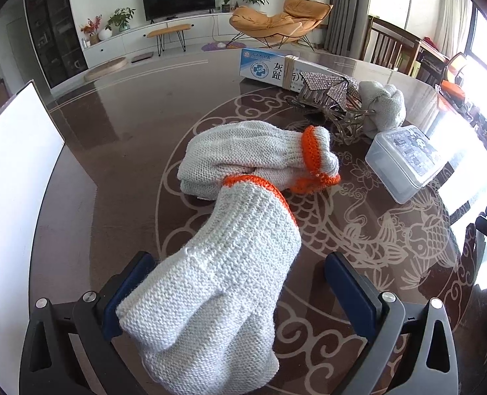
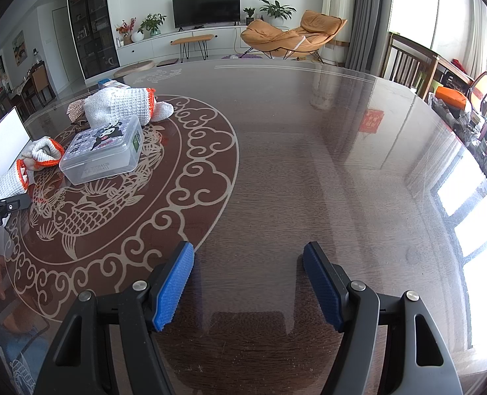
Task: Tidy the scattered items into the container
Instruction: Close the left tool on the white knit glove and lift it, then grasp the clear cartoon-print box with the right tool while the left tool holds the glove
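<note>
Glove [image 1: 210, 279], left wrist view: lying between the spread pads of the left gripper [image 1: 238, 260], touching only the nine-o'clock pad, unclamped, cuff toward the glove pile [image 1: 253, 161] at twelve o'clock. Centre both pads on the knit body before closing, then carry toward the white panel [image 1: 16, 171] at nine o'clock, judged to be the container. Right wrist view: right gripper [image 2: 248, 250] released and empty above the table [image 2: 309, 164]; hold clear of the clear box [image 2: 105, 148] at ten o'clock.
</note>
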`<state>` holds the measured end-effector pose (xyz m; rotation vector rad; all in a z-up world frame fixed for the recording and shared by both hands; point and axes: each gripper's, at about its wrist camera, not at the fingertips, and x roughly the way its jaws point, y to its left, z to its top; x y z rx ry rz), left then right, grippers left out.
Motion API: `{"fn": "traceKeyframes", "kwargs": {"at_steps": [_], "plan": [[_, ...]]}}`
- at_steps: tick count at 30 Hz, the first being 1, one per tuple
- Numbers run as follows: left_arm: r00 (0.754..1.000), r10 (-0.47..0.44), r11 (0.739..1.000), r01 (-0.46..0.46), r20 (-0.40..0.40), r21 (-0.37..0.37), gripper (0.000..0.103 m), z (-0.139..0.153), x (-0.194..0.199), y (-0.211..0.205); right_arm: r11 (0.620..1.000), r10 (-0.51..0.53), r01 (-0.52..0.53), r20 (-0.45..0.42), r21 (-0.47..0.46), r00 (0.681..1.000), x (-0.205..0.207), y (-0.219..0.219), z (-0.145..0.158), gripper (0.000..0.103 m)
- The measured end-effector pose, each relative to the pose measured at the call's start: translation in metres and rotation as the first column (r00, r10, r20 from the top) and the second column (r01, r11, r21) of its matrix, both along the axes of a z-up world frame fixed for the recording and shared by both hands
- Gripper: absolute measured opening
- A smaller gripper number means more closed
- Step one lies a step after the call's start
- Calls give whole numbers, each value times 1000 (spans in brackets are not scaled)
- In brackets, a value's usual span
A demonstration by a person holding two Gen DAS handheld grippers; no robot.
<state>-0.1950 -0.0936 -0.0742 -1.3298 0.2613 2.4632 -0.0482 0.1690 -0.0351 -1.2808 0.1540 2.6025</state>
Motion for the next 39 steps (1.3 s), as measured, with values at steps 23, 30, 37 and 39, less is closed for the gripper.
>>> {"fn": "traceKeyframes", "kwargs": {"at_steps": [23,30,37,39], "plan": [[998,61,996,-61,6,65,29,11,44,-14,1000,5,-5,-1,-10,1000,-1,-3,-1,71],[985,172,976,-172,7,133,29,7,94,-28,982,83,-96,-83,-165,993,-34,5,19,71],[978,208,962,-204,-3,180,29,7,111,-42,973,218,-223,77,62,973,-146,-20,5,71],[977,215,960,-211,-2,185,29,7,112,-48,947,321,-321,53,-6,946,-144,-34,2,68]]}}
